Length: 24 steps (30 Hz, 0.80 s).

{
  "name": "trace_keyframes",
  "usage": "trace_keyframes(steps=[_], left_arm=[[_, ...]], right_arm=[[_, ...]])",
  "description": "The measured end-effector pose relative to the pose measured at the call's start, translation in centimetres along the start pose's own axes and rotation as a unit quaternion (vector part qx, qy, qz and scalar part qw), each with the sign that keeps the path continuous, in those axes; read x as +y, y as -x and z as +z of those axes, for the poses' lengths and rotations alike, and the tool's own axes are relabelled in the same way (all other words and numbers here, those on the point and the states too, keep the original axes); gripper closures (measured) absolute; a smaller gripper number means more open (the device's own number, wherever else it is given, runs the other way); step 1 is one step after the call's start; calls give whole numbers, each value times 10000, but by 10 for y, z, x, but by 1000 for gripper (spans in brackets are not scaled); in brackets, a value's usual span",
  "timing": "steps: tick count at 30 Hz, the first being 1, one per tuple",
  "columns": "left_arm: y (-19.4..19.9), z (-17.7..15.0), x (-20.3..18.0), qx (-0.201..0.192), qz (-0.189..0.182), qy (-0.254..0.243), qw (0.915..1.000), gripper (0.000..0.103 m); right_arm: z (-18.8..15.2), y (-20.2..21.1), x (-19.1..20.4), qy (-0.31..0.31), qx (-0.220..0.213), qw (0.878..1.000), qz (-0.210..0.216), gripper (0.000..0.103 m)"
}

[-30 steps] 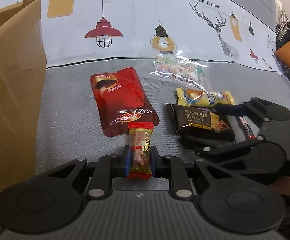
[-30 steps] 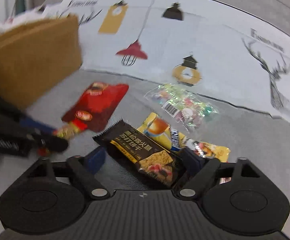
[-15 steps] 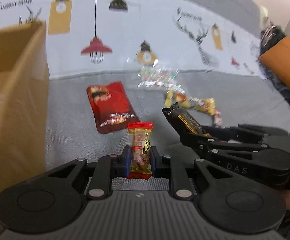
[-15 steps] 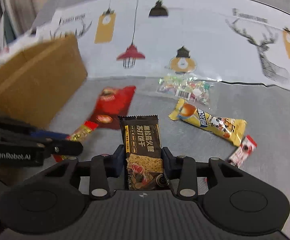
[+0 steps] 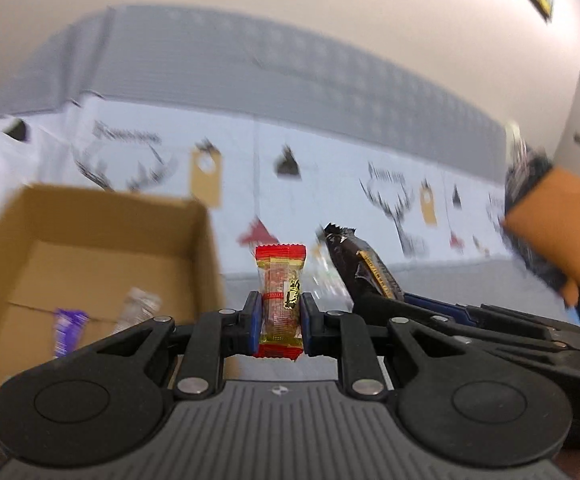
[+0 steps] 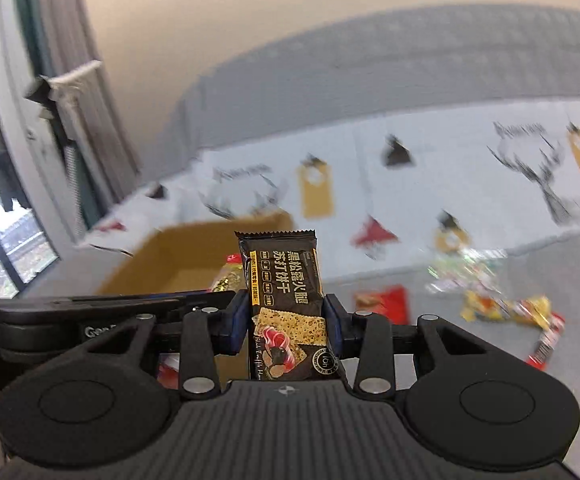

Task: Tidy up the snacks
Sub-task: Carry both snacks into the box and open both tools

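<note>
My left gripper [image 5: 278, 316] is shut on a small red and gold candy [image 5: 280, 300] and holds it upright in the air, just right of the open cardboard box [image 5: 90, 264]. My right gripper [image 6: 286, 320] is shut on a black cracker packet [image 6: 286, 300] and holds it up, with the box [image 6: 182, 264] behind it. The right gripper also shows in the left wrist view [image 5: 470, 320], close on the right, with the black packet [image 5: 362, 264] sticking up. The left gripper's arm [image 6: 90, 312] crosses the right wrist view at left.
The box holds a purple wrapper [image 5: 66, 330] and a clear one [image 5: 138, 308]. On the grey bed lie a red pouch [image 6: 386, 304], a clear candy bag [image 6: 466, 272], a yellow packet [image 6: 506, 308] and a small red stick [image 6: 546, 344]. An orange cushion [image 5: 558, 224] is at right.
Both grippers have risen off the bed and swung left toward the box, each carrying its snack. The box's inside now shows. The view is blurred by motion.
</note>
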<state>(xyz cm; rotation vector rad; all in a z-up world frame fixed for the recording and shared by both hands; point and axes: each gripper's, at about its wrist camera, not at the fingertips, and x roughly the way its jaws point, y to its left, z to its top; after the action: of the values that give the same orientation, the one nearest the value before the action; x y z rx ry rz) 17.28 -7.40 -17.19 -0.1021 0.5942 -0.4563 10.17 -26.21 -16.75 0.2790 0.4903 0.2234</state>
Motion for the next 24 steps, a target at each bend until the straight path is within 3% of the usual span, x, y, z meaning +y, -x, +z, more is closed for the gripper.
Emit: trace_keyframes(steps=[4,7,15,24], left_arm=[[31,14,34,-350,233,289,9987,82],[38,20,61,-404,474,515,9967,82],[10,2,119,219,1085,799,9906,82],[-32,-23,159,924,1334,871,9829,82]], right_arm=[[24,-6,41,274,-110,9993,244,62],[32,-18,66,476,-68,9983,344,62],[7,-77,93,418,606,9969,263,62],[-38,-136,95,240,1439,9893,15,62]])
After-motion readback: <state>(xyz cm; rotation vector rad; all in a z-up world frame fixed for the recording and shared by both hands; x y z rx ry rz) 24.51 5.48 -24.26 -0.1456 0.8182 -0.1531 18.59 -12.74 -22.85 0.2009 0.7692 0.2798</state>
